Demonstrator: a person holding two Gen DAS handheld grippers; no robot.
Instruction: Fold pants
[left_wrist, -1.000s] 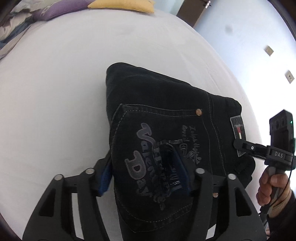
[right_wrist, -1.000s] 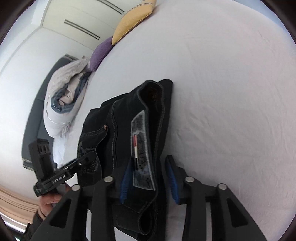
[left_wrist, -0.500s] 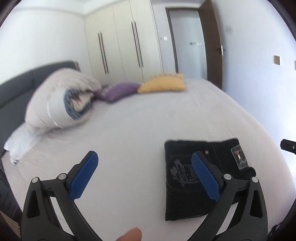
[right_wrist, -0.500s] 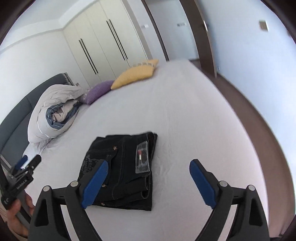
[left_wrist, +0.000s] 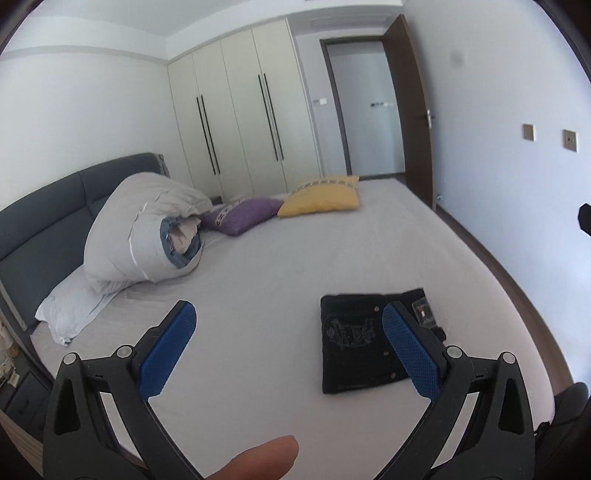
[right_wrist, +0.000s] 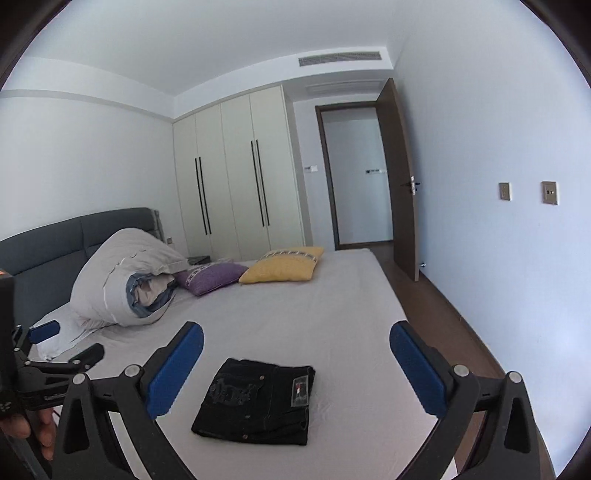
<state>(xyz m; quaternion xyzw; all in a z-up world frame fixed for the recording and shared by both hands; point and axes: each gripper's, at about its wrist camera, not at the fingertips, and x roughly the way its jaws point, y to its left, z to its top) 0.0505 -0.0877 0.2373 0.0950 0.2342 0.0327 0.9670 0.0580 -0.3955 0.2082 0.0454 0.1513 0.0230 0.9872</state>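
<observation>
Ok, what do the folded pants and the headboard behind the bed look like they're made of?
The folded pants look like black denim: matte, with pale contrast stitching, metal rivets, an embroidered back pocket and a sewn label. The headboard seems upholstered in dark grey fabric or faux leather, judging by its padded panels and seams; the finish is too soft in both views to tell which.

My left gripper has matt black plastic arms, and its pads are rough, dimpled blue rubber. Low in the right-wrist frame the pants are dull black denim with pale stitching and a glossy tag. The bed wears smooth grey cloth. At upper centre, the wardrobe looks satin cream.
</observation>
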